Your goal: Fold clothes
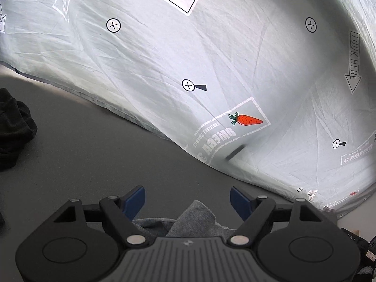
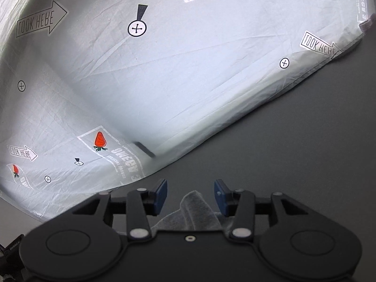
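Note:
A grey garment [image 1: 195, 218] lies bunched on the dark surface under my left gripper [image 1: 188, 201]. Its peak rises between the blue pads [image 1: 137, 201] without touching either, and the jaws stand wide apart. In the right wrist view a lighter grey corner of the garment [image 2: 195, 205] pokes up between the pads [image 2: 162, 195] of my right gripper [image 2: 190, 195]. Those jaws are also apart, with gaps on both sides of the cloth. Both gripper bodies hide the rest of the garment.
A dark grey tabletop [image 1: 105, 159] runs under both grippers. Beyond it lies a white sheet [image 1: 211, 58] printed with carrots, arrows and cross marks; a small dark strip [image 2: 144, 149] rests near its edge. A crumpled black garment [image 1: 14, 127] sits at far left.

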A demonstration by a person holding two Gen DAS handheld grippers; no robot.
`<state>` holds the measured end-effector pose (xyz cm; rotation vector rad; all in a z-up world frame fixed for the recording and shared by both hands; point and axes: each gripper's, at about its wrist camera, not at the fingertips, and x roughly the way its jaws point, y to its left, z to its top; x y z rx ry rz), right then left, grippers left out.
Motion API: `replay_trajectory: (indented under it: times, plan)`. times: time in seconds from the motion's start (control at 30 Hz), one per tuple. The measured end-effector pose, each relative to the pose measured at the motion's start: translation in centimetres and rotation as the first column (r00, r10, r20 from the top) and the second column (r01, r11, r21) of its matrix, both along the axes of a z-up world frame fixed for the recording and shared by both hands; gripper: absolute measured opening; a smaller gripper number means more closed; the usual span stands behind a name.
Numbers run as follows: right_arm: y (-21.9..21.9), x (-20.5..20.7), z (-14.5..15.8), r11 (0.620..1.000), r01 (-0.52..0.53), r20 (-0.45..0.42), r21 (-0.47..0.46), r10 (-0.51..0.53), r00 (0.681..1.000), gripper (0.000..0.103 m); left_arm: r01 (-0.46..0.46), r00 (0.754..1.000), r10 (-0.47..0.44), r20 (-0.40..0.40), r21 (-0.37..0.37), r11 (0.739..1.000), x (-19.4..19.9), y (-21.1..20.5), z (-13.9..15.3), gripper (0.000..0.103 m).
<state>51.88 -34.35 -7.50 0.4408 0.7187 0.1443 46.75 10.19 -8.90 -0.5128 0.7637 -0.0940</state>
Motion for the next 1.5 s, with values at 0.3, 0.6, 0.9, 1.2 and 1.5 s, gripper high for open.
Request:
replay_trajectory:
  times: [0.3,0.6,0.9,1.2,1.5]
  plan:
    - [2.2,-2.6,-4.1,0.967,-0.099,-0.053,-0.233,0.089,0.995,0.056,0.19,0.982,-0.182,-0.054,0.256,0.948,-0.1,-7.5,-5.3,0.079]
    - [4.4,-2.5,-4.2,0.953,-0.104,0.044,-0.286,0.122,0.992,0.003,0.038,0.999,-0.035,-0.033,0.093,0.995,0.1,-4.2,-4.1,0.011]
    - [2.6,0.6,-7.6,0.972,-0.038,-0.044,-0.23,0.029,0.999,0.005,-0.077,0.986,0.085,-0.146,0.058,0.995,1.9,-1.3,-8.4,0.003]
    - [2.5,-0.1,-6.6,0.92,0.018,-0.012,-0.392,-0.024,1.0,0.039,-0.179,0.974,0.199,-0.108,0.17,0.969,0.4,0.2,-6.1,0.015]
    - [5.4,-7.7,-5.3,0.908,-0.068,-0.002,-0.414,0.074,0.997,0.056,0.02,0.987,-0.004,-0.16,0.094,0.995,-8.1,-3.9,-6.3,0.073]
